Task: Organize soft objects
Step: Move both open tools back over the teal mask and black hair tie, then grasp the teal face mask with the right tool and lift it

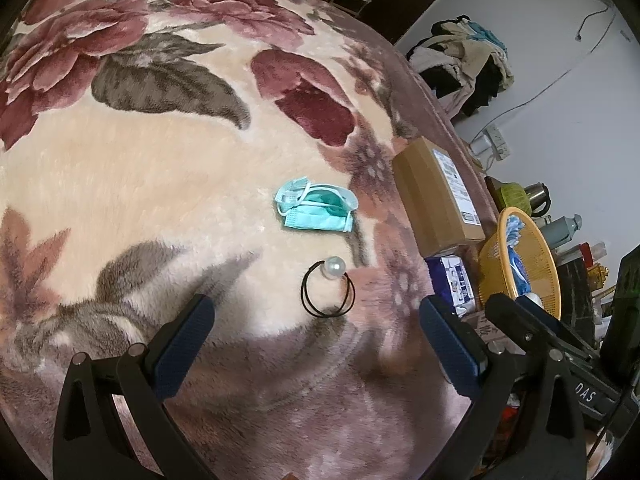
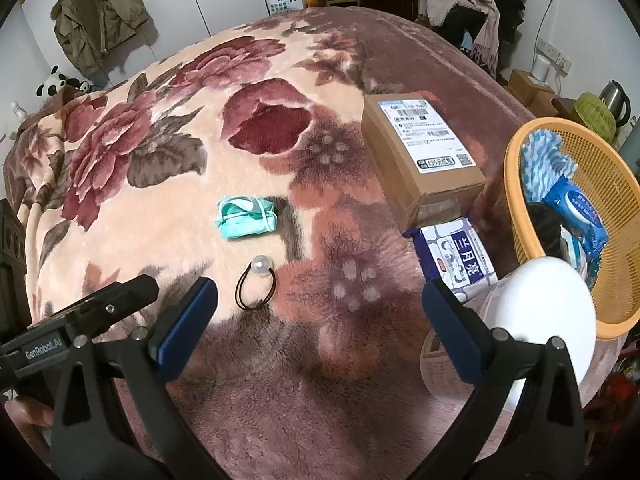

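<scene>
On the plush floral blanket [image 1: 160, 168], a crumpled mask [image 1: 316, 210] and pearl-beaded hair tie [image 1: 328, 292] lie beyond both wide, empty claws.

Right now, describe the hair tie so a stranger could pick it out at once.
Start at the floral blanket covering the bed, then find the folded teal face mask near its middle. Just nearer the camera lies the hair tie, a thin black elastic loop. Its single large white pearl bead sets it apart from the mask and cardboard box.

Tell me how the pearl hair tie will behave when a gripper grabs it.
The hair tie looks like thin elastic loops, so it would probably flop and stretch. Its round pearl may swing or slip between pads. Lying flat on the plush blanket, it could be hard to pinch.
</scene>
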Demonstrator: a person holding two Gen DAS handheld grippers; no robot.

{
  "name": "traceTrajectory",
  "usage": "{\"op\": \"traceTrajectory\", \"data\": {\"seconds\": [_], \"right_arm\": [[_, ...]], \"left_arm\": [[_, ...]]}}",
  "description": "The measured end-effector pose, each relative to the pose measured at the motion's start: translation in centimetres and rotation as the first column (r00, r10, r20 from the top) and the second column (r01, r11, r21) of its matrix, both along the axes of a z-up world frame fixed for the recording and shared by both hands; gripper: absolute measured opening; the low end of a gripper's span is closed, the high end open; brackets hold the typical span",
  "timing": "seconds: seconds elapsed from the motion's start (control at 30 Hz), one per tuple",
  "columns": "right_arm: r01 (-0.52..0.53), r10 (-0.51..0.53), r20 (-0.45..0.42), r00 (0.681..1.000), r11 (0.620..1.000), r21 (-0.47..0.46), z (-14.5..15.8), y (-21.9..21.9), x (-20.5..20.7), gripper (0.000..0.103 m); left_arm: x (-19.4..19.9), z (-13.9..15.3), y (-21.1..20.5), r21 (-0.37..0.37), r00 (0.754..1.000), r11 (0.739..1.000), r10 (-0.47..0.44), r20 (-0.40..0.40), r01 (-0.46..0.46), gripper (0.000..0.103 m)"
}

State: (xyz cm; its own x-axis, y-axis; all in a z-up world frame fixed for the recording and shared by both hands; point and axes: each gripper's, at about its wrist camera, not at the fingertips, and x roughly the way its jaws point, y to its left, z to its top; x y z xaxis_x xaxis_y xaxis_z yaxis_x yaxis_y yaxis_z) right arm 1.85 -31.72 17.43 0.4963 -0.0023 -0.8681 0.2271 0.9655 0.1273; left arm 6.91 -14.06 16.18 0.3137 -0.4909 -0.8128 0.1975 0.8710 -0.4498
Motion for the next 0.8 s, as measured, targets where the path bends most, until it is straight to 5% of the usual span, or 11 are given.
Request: {"op": "traceTrajectory", "data": {"seconds": [0.8], "right_arm": [[-0.021,0.023,-0.055,0.998,0.999,0.041,-4.3,0.8,2.1,0.103]], "left_arm": [[1.8,-4.9,2.1,0.055,0.997,0.998,0.045,-0.059,-0.042,0.102]]}}
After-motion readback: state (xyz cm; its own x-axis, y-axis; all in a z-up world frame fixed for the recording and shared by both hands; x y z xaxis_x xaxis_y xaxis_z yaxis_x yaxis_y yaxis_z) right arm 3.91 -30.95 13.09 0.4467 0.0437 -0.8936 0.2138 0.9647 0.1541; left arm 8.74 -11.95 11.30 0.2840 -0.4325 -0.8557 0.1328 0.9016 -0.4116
